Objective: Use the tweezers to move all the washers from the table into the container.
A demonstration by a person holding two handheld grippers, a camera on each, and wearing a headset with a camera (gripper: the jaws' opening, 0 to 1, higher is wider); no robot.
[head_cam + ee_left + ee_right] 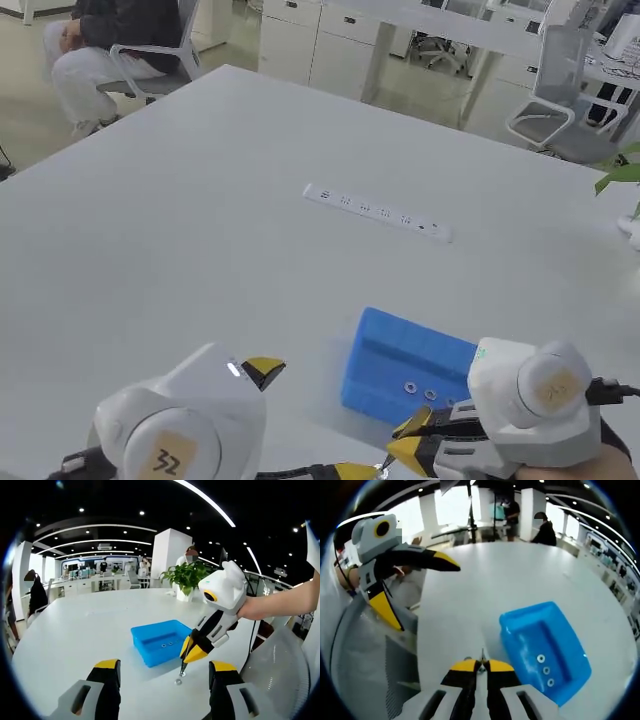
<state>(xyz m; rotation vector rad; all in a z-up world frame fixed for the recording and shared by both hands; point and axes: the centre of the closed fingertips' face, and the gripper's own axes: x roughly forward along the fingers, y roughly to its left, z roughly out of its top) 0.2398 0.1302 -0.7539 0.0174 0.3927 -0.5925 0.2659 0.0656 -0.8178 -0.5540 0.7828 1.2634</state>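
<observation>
— Washers (546, 670)?
— Three lay in the blue container (525, 611); one washer (178, 682) on the table (200, 200), at the tweezers (183, 669) tip.
— Grippers?
— Right gripper (481, 666) clamped the tweezers; left gripper (164, 666) gaped wide; power strip (378, 212) well apart.

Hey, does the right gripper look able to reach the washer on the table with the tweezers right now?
Probably yes. The right gripper is shut on the tweezers, whose tip hangs close to the washer on the table, just in front of the container. Nothing lies between tip and washer.

Left claw (165, 666) spread wide; right claw (481, 665) clamped.
</observation>
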